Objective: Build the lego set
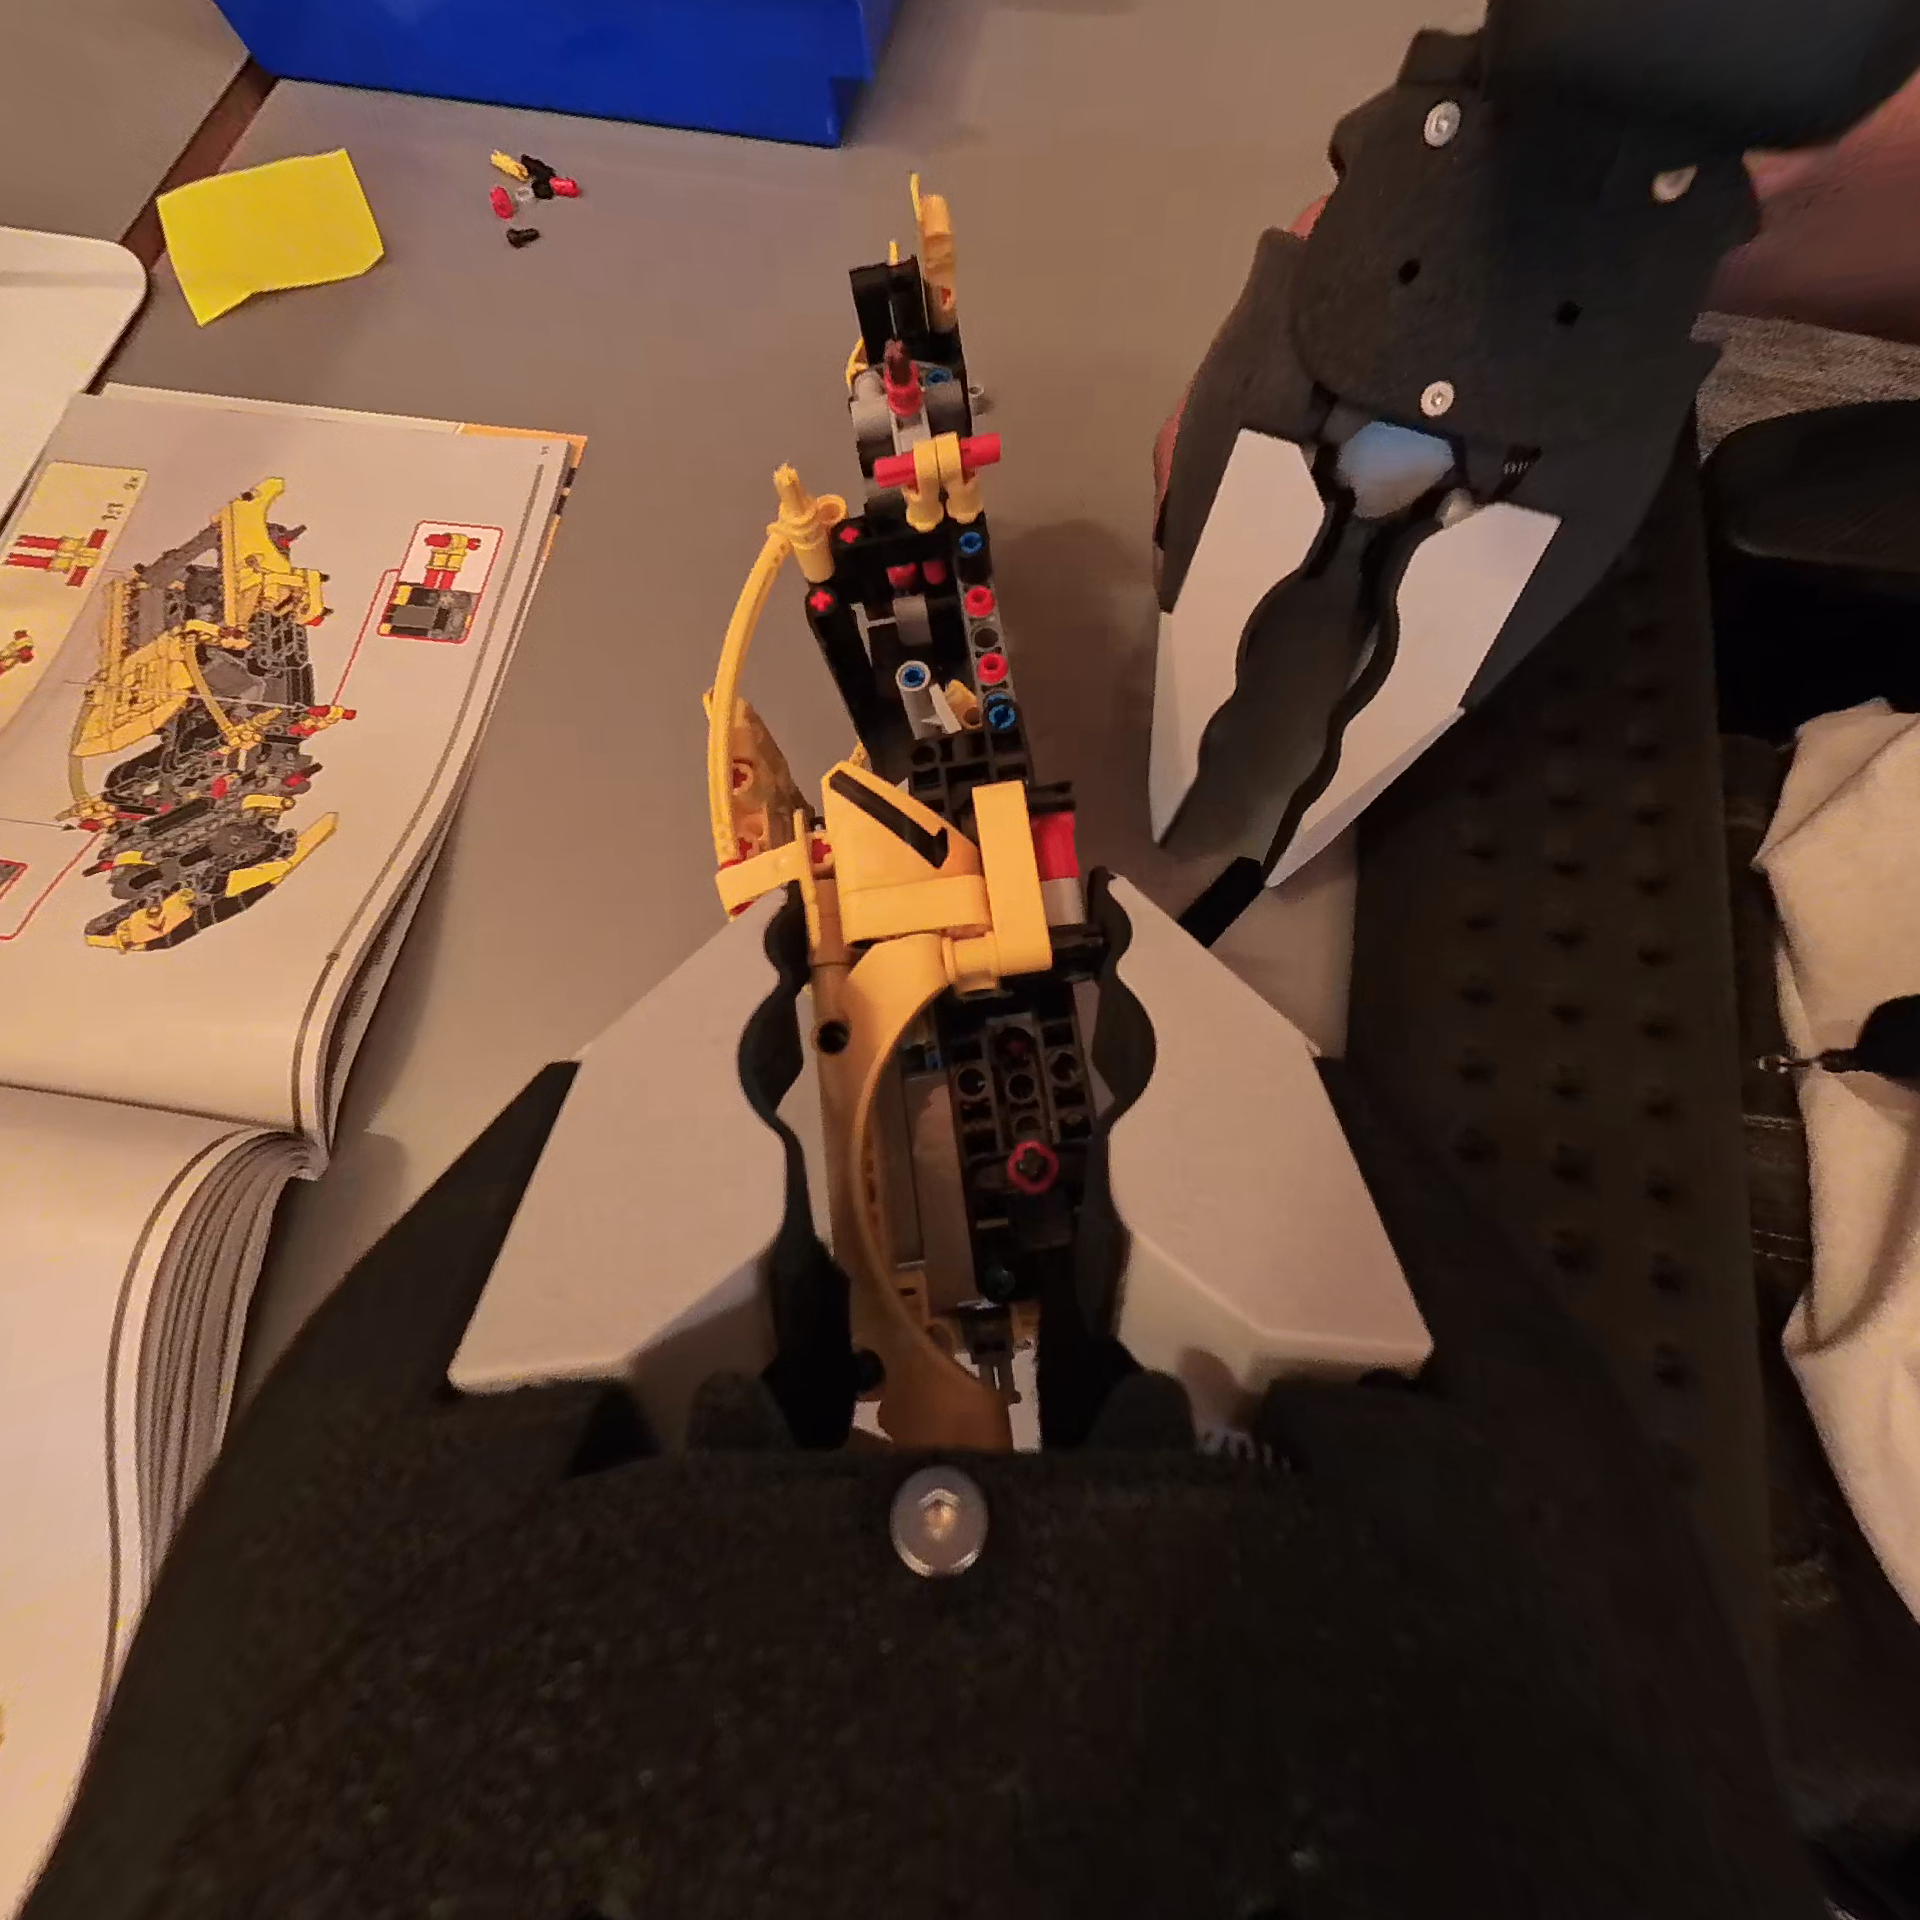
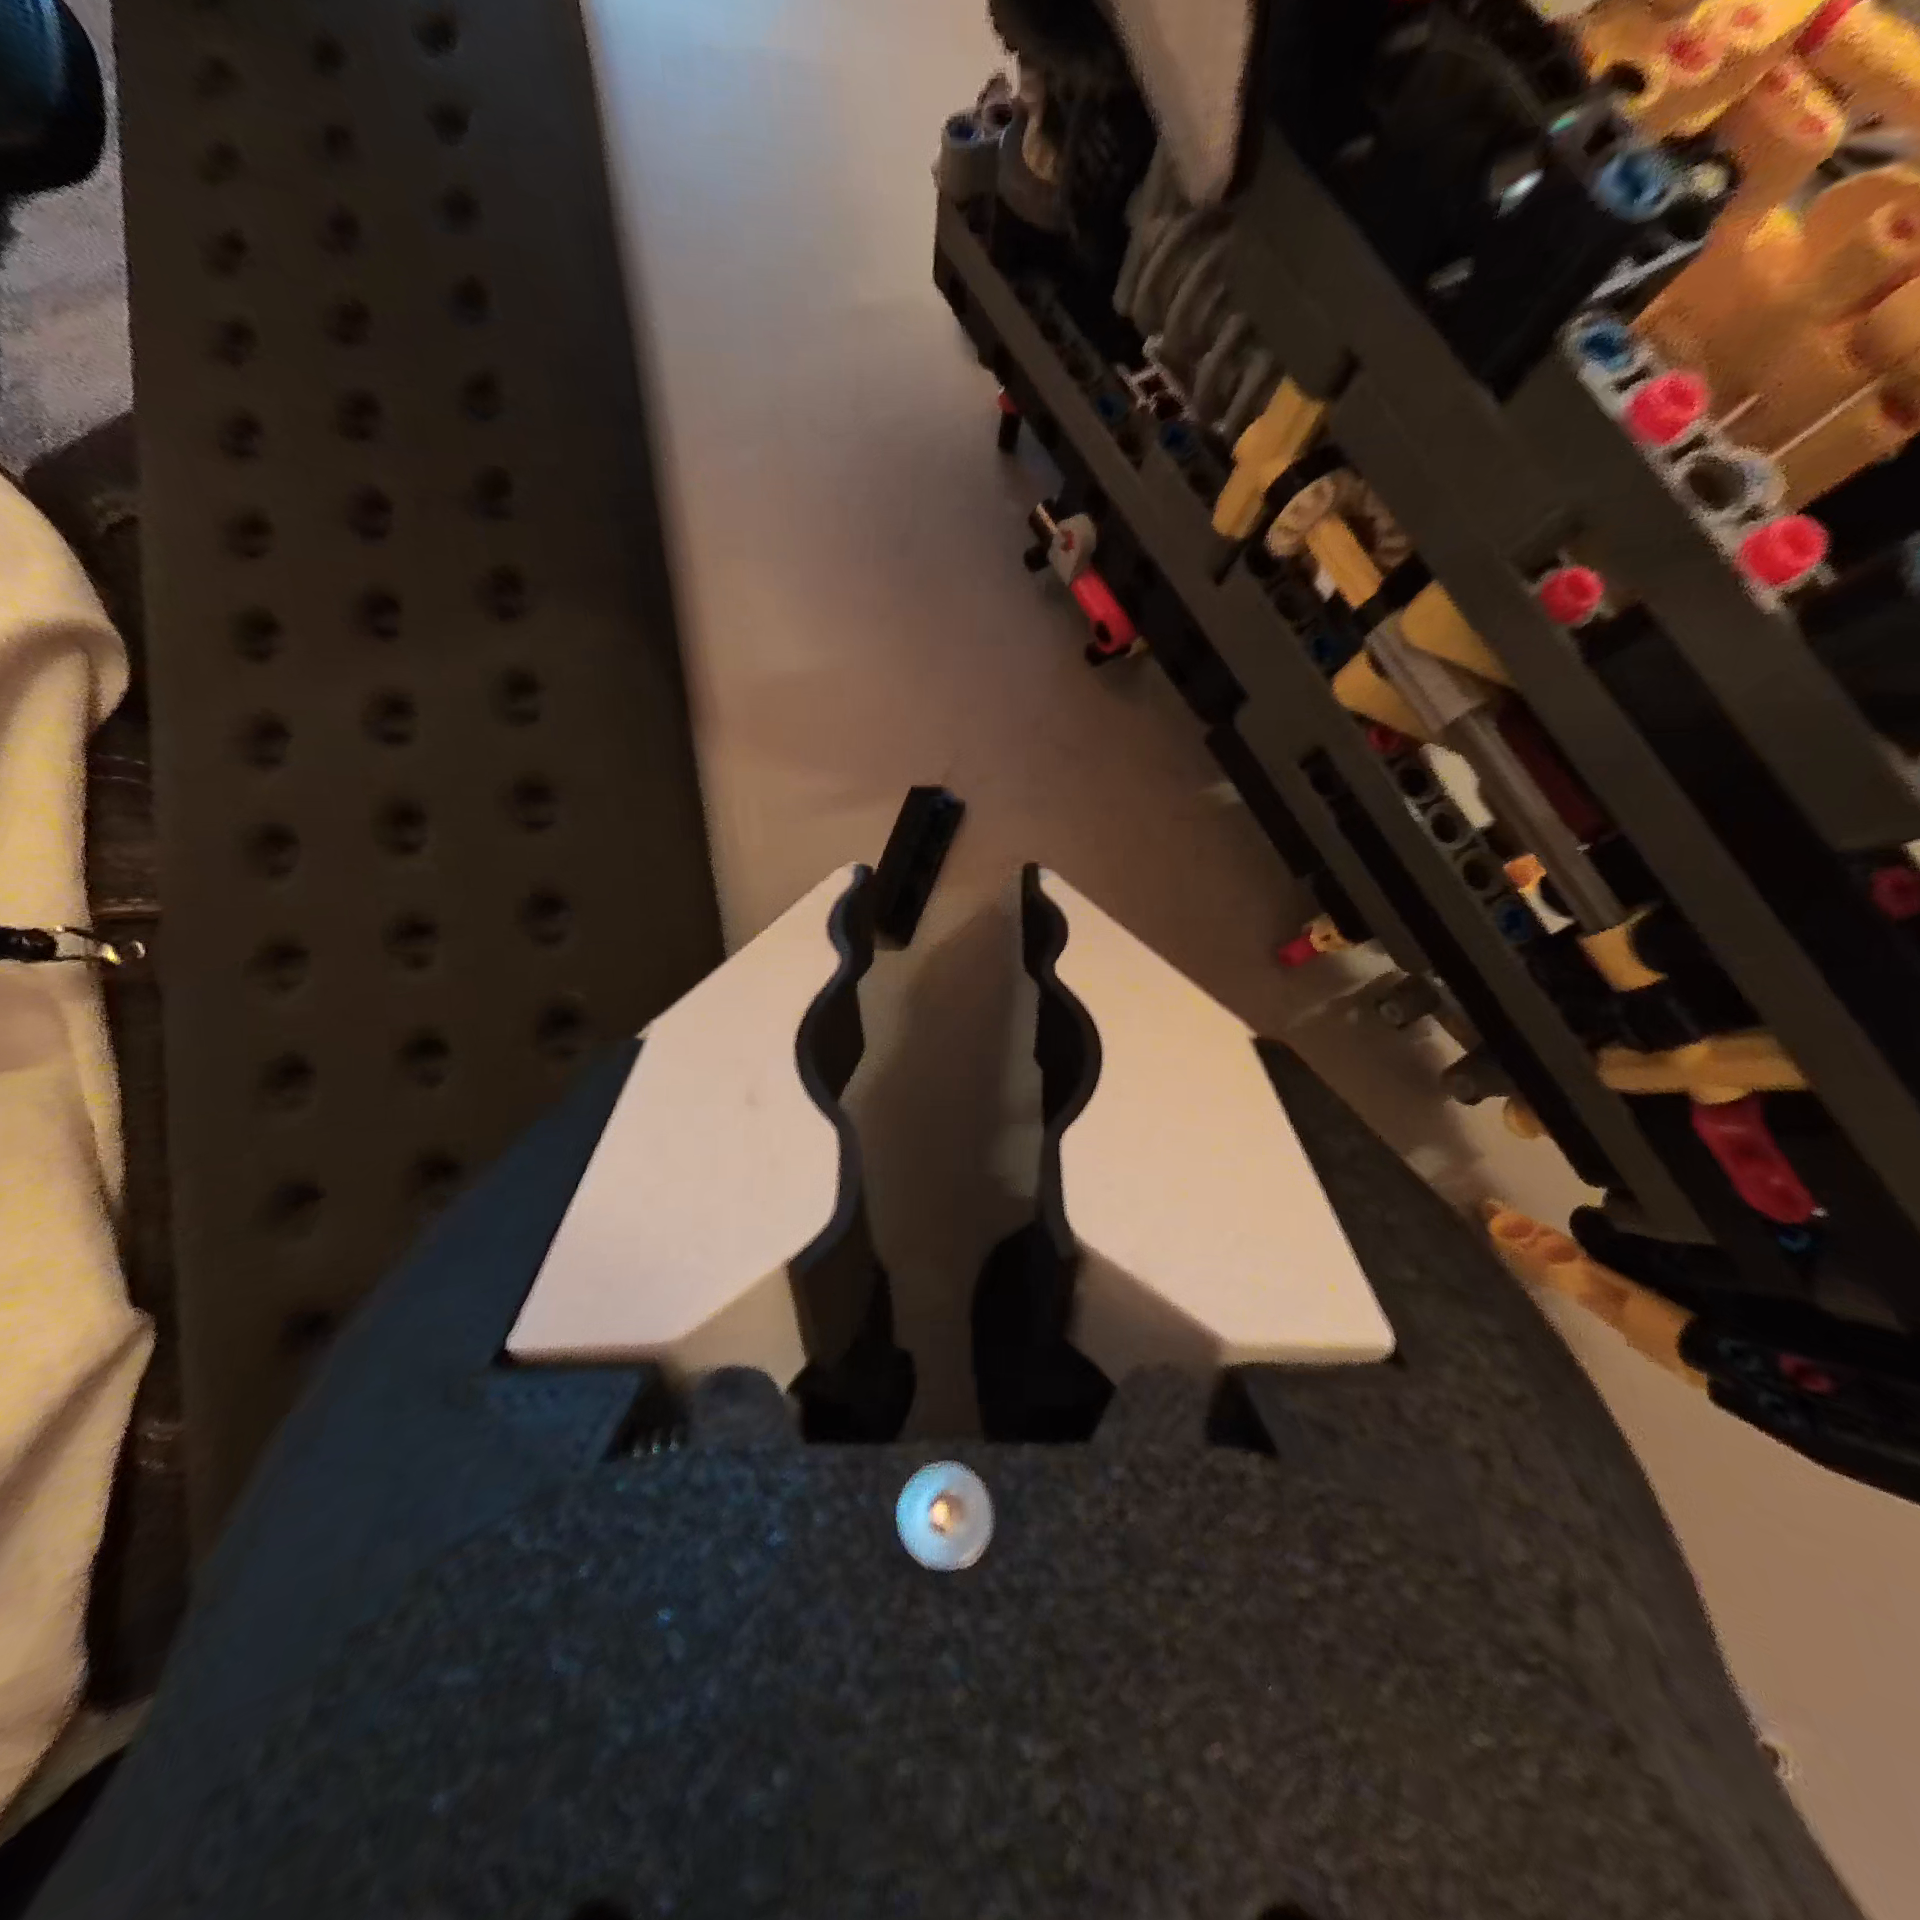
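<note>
Blue bin (image 1: 561, 62) at table's (image 1: 644, 343) far edge, yellow paper (image 1: 270, 229) near it

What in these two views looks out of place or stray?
A small black piece lies alone on the table by the open right gripper, away from the loose pins. The left gripper grips the model.

Each hand-held gripper (image 2: 940, 904) looks black-bodied, with white fingers (image 2: 717, 1153) and a silver screw (image 2: 943, 1515).

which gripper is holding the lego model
The left gripper: its fingers clamp the yellow and black lego model. The right gripper is open and empty, just above a small black piece.
</note>
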A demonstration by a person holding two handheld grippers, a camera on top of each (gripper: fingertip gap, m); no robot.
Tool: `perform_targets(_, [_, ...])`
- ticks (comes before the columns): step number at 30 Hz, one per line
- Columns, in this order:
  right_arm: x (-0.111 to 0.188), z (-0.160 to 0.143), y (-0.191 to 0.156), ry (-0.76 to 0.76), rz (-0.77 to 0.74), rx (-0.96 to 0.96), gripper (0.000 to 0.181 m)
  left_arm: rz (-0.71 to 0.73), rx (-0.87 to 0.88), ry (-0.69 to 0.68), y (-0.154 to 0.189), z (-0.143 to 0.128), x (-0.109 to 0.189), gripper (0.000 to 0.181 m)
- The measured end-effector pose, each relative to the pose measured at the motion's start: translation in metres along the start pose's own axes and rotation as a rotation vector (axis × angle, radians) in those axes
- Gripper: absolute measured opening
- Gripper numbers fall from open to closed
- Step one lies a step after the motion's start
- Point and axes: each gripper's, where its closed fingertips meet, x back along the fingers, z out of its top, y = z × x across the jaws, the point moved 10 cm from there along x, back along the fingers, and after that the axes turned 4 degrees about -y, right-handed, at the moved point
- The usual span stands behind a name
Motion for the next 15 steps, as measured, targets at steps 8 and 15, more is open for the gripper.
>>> perform_targets(8, [-0.004, 0.008, -0.006, -0.115, 0.052, 0.066, 0.03, 0.034, -0.018, -0.058, 0.002, 0.003, 0.001, 0.055])
perform_targets(15, [-0.013, 0.008, -0.016, -0.115, -0.024, 0.137, 0.012, 0.026, -0.01, -0.068, 0.003, 0.004, 0.006, 0.055])
